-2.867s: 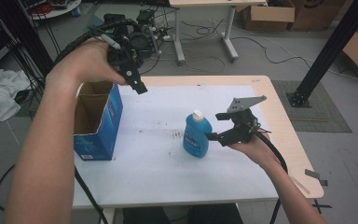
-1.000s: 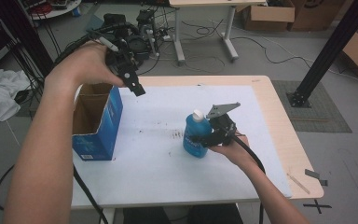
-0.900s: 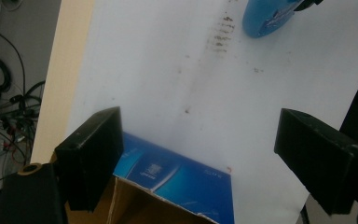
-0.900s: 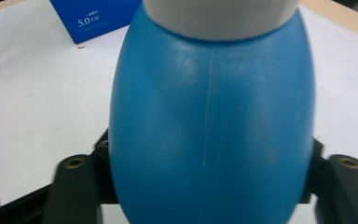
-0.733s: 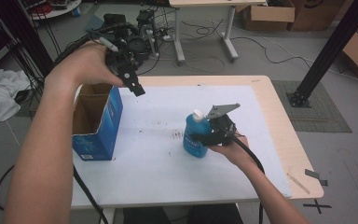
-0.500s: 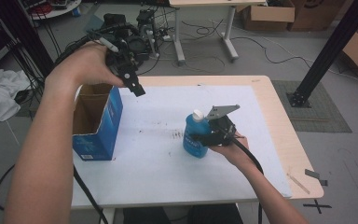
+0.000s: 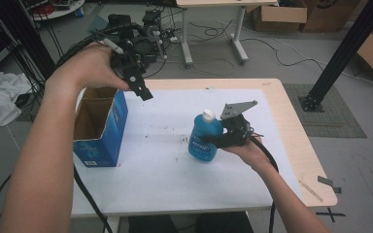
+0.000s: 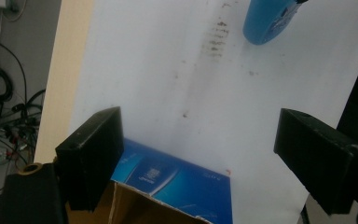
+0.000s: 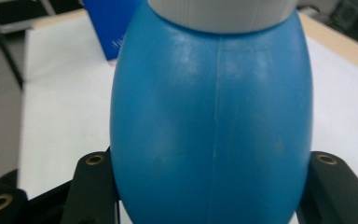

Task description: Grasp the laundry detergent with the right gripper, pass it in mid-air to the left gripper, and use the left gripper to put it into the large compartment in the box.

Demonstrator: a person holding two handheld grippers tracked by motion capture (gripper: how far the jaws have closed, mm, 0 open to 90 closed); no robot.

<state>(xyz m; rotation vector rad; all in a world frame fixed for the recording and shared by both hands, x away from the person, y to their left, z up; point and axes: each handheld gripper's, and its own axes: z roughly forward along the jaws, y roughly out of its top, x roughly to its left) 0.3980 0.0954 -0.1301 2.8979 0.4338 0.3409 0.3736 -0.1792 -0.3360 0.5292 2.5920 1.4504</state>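
The right gripper (image 7: 219, 141) has just closed its jaws on the blue bottle (image 7: 204, 141), which a second ago stood free between them. The bottle is upright on the desk (image 7: 291, 145), at about three o'clock from the open blue box (image 7: 99, 128). The left gripper (image 7: 138, 87) hangs over the box with jaws wide apart, empty. I'd guess lifting into the box follows.

Blue bottle (image 7: 205, 141) with white cap, blue box (image 7: 98, 127), black tongs (image 7: 223, 141).
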